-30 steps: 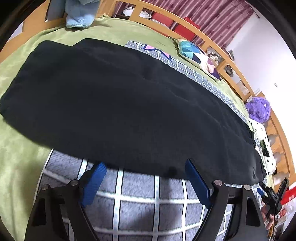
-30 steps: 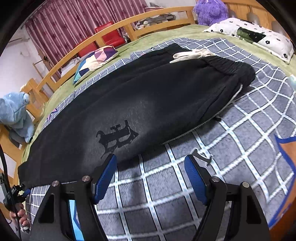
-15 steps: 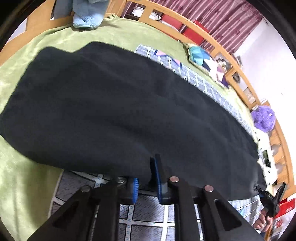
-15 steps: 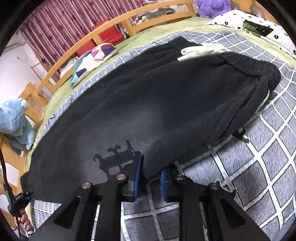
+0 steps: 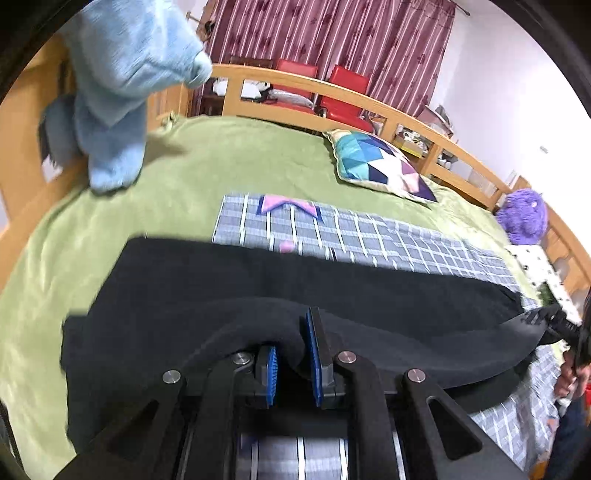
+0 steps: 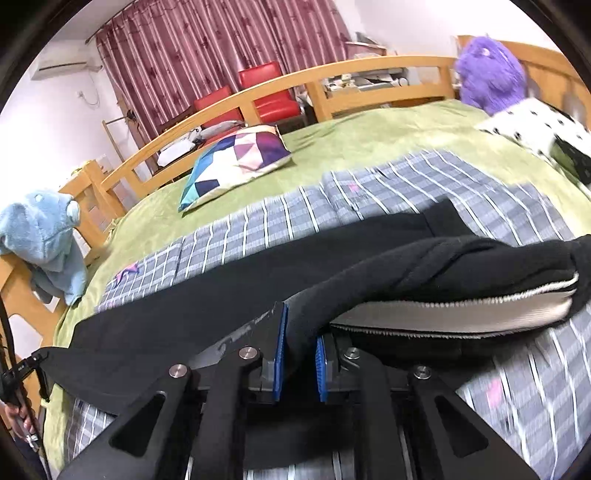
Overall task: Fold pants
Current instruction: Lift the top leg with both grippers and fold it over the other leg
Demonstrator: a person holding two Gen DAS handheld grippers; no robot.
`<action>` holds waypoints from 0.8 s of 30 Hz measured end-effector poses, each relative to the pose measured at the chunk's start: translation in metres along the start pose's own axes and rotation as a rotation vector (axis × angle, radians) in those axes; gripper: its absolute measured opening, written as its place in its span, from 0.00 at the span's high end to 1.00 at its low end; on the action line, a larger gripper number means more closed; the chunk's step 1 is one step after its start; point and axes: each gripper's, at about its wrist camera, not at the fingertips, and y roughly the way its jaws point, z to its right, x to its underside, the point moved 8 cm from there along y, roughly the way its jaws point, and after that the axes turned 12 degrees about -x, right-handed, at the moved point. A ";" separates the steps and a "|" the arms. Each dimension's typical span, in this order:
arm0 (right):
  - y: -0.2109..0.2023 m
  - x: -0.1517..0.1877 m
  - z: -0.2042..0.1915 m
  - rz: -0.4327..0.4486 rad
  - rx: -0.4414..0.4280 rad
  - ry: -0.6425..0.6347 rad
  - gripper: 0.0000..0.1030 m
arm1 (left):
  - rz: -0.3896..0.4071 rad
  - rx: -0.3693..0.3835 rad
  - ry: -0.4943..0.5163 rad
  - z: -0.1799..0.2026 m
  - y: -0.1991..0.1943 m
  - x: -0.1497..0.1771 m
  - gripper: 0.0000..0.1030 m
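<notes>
The left claw (image 5: 293, 354) is closed on the near edge of the black pants (image 5: 258, 288); a fold of the dark cloth is pressed between its two blue pads. The right claw (image 6: 300, 356) also has the pants (image 6: 221, 295) between its blue pads, and its jaws are closing on the cloth a little more at this moment. Both claws hold the near edge lifted, so it hangs in a soft arc above the rest of the garment, which lies flat beyond the claws.

To the right of the right claw the waist part is raised, and its pale inner lining (image 6: 461, 310) with a ribbed edge shows. Under the pants, beyond and below both claws, lies a grey checked blanket (image 5: 388, 236) on the green bed cover (image 5: 229, 158). Farther ahead of the left claw, a little to the right, rests a cushion with coloured triangles (image 5: 376, 162). Far to the left a light blue plush toy (image 5: 118, 92) hangs on the wooden bed frame (image 5: 295, 85). Far to the right sits a purple plush toy (image 5: 522, 216). Behind the frame stand red chairs (image 5: 347, 92) before dark red curtains (image 5: 314, 33). At the right edge of the left view, the person's other hand (image 5: 570, 380) is partly seen.
</notes>
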 end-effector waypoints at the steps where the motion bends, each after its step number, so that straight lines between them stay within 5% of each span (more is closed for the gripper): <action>1: 0.011 -0.011 0.002 -0.001 0.001 0.001 0.87 | 0.002 -0.014 0.002 0.004 0.010 -0.008 0.86; 6: 0.083 -0.050 0.023 -0.032 0.035 0.099 0.85 | -0.032 -0.091 -0.016 0.015 0.072 -0.036 0.86; 10: 0.121 -0.036 0.038 -0.095 0.038 0.149 0.65 | -0.114 -0.153 -0.008 0.017 0.103 -0.025 0.81; 15: 0.096 -0.011 0.030 -0.065 0.008 0.099 0.58 | -0.078 -0.101 -0.016 0.019 0.075 -0.013 0.31; 18: 0.073 0.006 0.019 -0.081 0.021 0.057 0.58 | -0.045 -0.090 0.012 0.018 0.045 -0.002 0.30; 24: 0.031 0.057 -0.007 -0.110 0.021 -0.017 0.58 | -0.112 -0.141 -0.004 -0.012 0.023 0.045 0.30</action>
